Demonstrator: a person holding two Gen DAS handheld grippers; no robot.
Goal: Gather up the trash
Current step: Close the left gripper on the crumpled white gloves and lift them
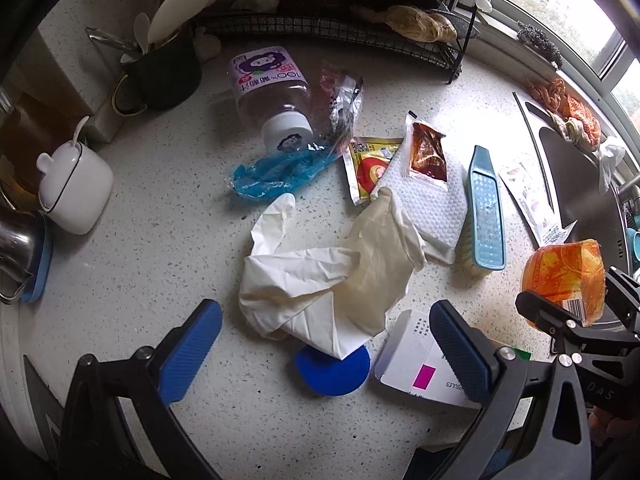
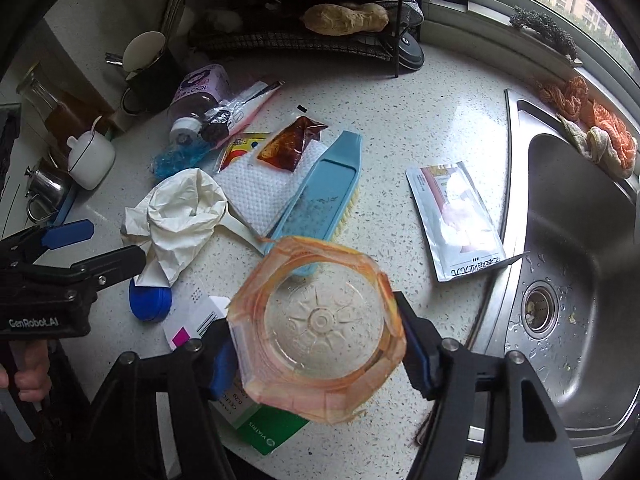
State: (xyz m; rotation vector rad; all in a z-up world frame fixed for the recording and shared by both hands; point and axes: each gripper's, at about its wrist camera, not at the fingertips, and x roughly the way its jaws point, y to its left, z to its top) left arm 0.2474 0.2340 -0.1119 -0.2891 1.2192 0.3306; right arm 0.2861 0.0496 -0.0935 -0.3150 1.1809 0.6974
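Observation:
My right gripper (image 2: 316, 344) is shut on a clear plastic tub with an orange label (image 2: 320, 320), held above the counter with its bottom towards the camera. The left wrist view shows the tub (image 1: 560, 276) at the right edge. My left gripper (image 1: 324, 316) stands open just above crumpled white gloves (image 1: 320, 276), touching nothing. Around the gloves lie a blue lid (image 1: 332, 372), a white medicine box (image 1: 416, 364), blue plastic film (image 1: 272, 176), a purple-labelled bottle (image 1: 268, 92) on its side, two sauce sachets (image 1: 428, 152) and a silver pouch (image 2: 456, 220).
A blue scrub brush (image 1: 486, 208) lies beside a white cloth (image 1: 432, 200). The steel sink (image 2: 580, 240) is on the right. A wire rack (image 1: 328, 28) stands at the back. A utensil cup (image 1: 164, 68), a white jar (image 1: 76, 188) and a steel pot (image 1: 16, 248) line the left side.

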